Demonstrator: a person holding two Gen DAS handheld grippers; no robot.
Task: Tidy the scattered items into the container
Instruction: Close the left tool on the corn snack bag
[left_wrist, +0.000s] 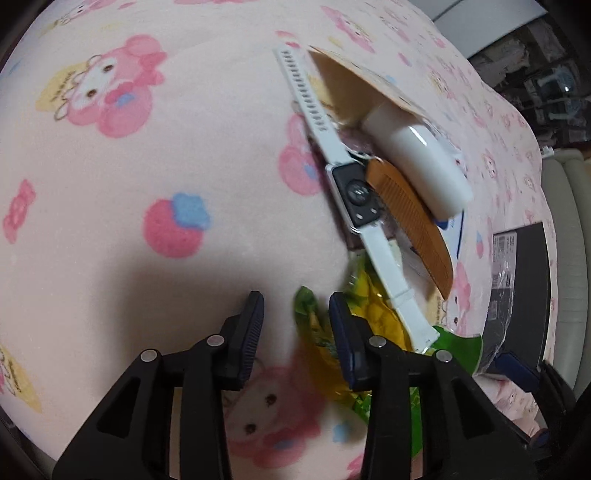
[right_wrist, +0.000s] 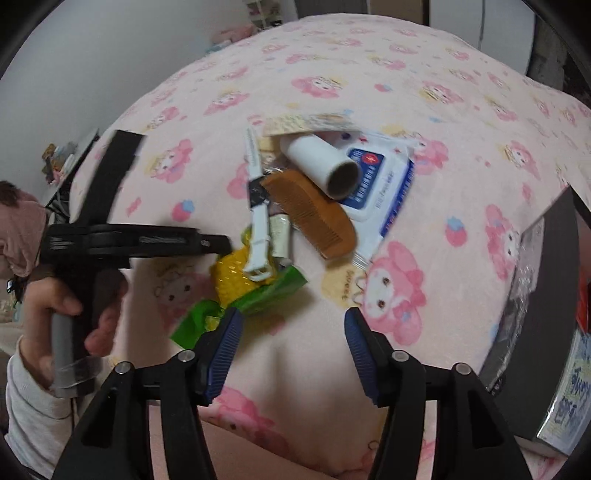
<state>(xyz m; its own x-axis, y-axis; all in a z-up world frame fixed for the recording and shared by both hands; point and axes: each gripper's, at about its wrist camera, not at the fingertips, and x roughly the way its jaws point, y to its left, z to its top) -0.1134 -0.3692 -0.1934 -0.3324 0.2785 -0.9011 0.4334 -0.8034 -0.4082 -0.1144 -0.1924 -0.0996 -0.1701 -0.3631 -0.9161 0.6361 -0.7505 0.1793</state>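
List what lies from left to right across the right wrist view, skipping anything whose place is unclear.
left gripper → green and yellow snack packet → wooden comb → wet wipes pack → dark container

Comb (right_wrist: 310, 210) lies between watch (right_wrist: 258, 206) and tube (right_wrist: 321, 164), seemingly atop wipes pack (right_wrist: 384, 184).

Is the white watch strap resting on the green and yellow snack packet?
Touching. In the right wrist view the white watch strap's buckle end lies directly on the snack packet, overlapping its yellow part with no gap.
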